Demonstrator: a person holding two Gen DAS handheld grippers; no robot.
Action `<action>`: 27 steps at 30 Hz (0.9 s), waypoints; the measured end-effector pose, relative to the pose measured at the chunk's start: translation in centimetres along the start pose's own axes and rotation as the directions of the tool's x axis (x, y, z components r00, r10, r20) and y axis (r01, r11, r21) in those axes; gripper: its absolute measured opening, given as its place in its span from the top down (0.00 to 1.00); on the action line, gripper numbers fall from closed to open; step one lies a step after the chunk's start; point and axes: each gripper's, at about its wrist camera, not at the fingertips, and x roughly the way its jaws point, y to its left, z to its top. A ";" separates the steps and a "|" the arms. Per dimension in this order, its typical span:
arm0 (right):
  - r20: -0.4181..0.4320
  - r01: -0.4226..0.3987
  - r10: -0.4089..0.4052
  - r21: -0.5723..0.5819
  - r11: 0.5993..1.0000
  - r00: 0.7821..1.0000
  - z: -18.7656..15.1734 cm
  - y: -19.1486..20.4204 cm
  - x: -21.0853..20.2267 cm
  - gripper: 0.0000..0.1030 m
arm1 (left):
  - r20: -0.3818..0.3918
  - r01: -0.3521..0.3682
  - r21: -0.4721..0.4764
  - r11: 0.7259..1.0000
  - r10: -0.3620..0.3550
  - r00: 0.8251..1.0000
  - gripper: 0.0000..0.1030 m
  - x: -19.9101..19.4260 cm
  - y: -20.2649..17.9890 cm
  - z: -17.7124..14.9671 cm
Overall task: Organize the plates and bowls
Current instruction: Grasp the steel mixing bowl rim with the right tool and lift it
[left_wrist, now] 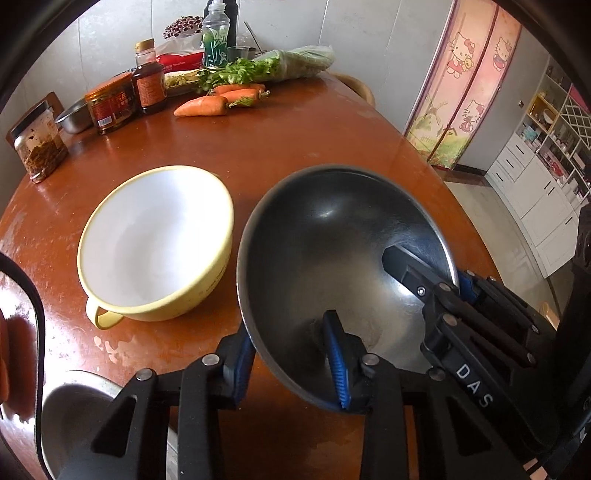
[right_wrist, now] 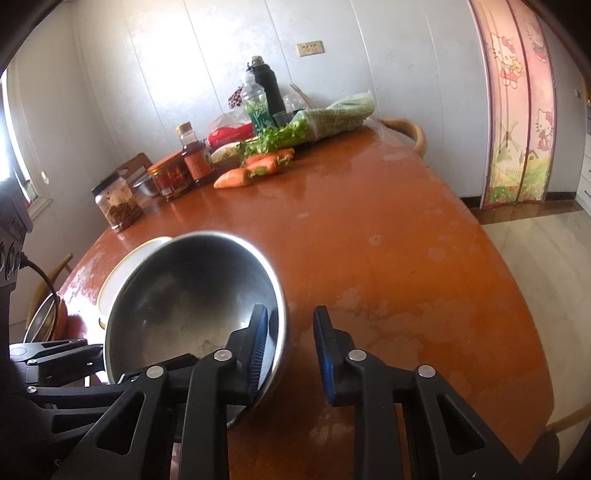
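Note:
A steel bowl (left_wrist: 332, 236) is held tilted above the brown table (left_wrist: 295, 140). My left gripper (left_wrist: 291, 354) is shut on its near rim, one finger inside and one outside. My right gripper (right_wrist: 291, 343) is open; its left finger (right_wrist: 258, 332) is inside the steel bowl (right_wrist: 184, 295) and its right finger is outside, the rim between them. It also shows in the left wrist view (left_wrist: 424, 273) at the bowl's right rim. A yellow bowl with a white inside and a handle (left_wrist: 155, 240) stands on the table left of the steel bowl.
Another steel dish (left_wrist: 74, 413) lies at the near left edge. At the far end stand jars (left_wrist: 110, 103), a sauce bottle (left_wrist: 147, 77), a small steel bowl (left_wrist: 75, 116), carrots (left_wrist: 207, 105), greens (left_wrist: 288, 62) and bottles (left_wrist: 216, 33). A chair back (right_wrist: 406, 129) is behind the table.

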 end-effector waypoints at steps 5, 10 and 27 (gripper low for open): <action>0.014 -0.017 0.017 0.003 1.000 1.000 -0.1 0.7 -0.4 0.78 | 0.006 0.010 -0.010 1.000 -0.010 1.000 0.72 -0.2 0.3 0.1; 0.008 -0.001 0.001 0.002 1.000 1.000 -0.2 1.0 -0.8 0.78 | 0.005 0.021 -0.016 1.000 -0.021 1.000 0.72 -0.4 0.4 -0.2; 0.036 0.000 0.001 -0.033 0.999 0.999 0.3 3.5 -3.2 0.78 | 0.065 0.048 -0.031 0.998 -0.046 0.997 0.72 -3.4 1.8 -1.3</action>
